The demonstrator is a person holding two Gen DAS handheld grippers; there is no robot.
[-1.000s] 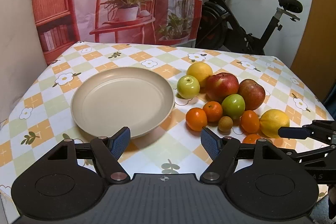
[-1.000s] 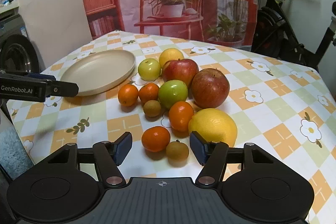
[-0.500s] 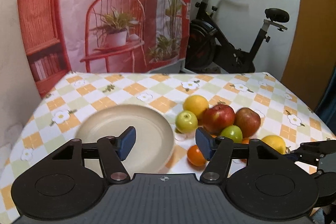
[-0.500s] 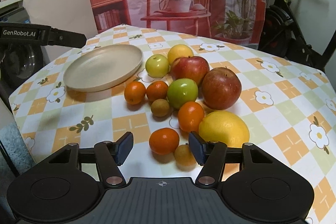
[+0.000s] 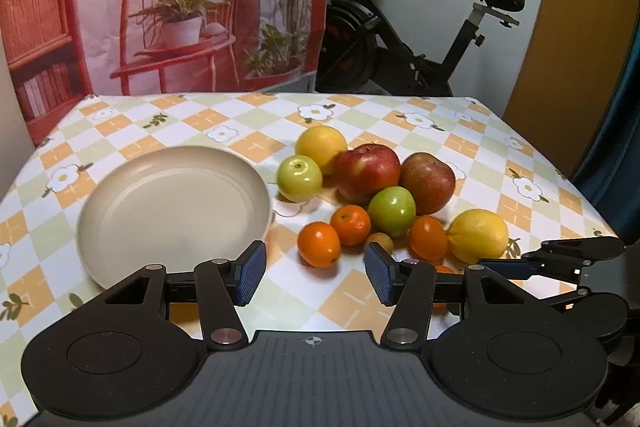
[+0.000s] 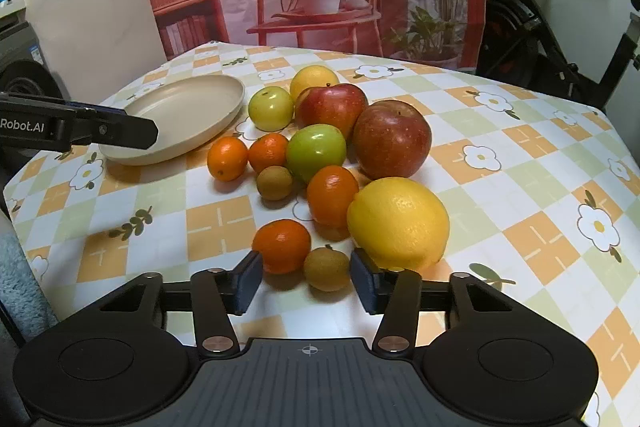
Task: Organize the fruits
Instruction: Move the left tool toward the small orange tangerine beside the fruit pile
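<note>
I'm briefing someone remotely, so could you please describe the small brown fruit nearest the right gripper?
Start at the big yellow lemon on the near edge of the fruit pile. Just left of it lies the small brown fruit, beside an orange tangerine; it is duller and smaller than both.

Warm indoor light, sharp enough for me.
I see soft shadows under the fruit [image 6: 316,155], fisheye bending at edges.

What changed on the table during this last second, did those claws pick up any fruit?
No fruit was taken. Both the left gripper and right gripper have just been closing their jaws partway, with nothing gripped between them. The plate is empty as before, and the fruits, like the lemon, lie where they were.
</note>
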